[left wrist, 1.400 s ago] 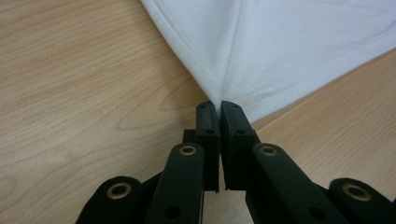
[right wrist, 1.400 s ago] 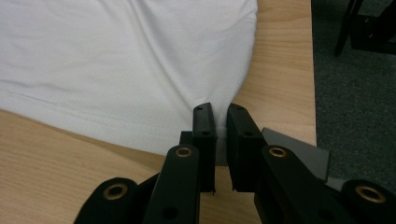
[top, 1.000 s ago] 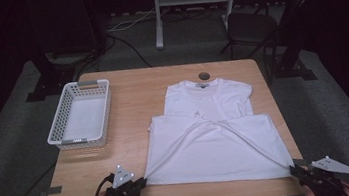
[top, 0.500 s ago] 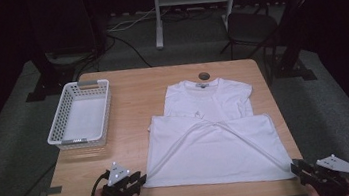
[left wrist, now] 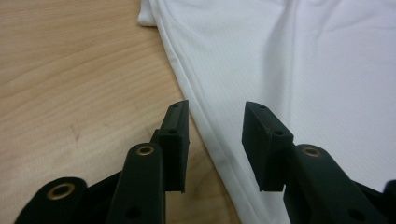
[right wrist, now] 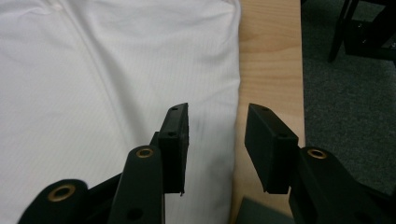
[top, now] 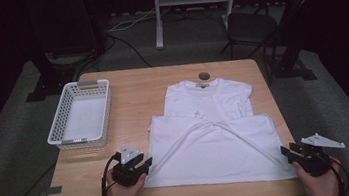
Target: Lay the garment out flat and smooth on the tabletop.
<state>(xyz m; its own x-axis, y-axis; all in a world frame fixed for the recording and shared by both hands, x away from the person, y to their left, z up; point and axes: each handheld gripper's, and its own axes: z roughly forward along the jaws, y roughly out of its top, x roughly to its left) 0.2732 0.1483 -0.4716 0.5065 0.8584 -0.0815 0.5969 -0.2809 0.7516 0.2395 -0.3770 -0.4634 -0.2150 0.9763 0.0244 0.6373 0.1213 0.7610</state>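
White slotted basket [top: 80,115] at the far left of the wooden counter [top: 132,95]; its floor looks pale and bare, nothing standing in it that can be made out.

White T-shirt [top: 217,138] lies flat on the right-centre of the counter, collar toward the far edge, just near a small round dark grommet [top: 204,75] in the countertop. The lower part is folded up over the body, so its near portion forms a wide double layer with two diagonal creases running from the middle out to the near corners. The hem edge shows a stitched double seam in the left gripper view; the fabric is a fine ribbed knit.

Left gripper [top: 142,164] sits at the shirt's near left corner, jaws spread, the seamed edge [left wrist: 205,126] running between them, nothing pinched. Right gripper [top: 288,152] sits at the near right corner, jaws spread, one over the cloth and one over bare wood; the shirt's right edge [right wrist: 231,116] lies between them.

Against half a second ago: the shirt and basket lie as before. The left gripper has shifted slightly right toward the shirt corner; the right gripper sits much where it was.
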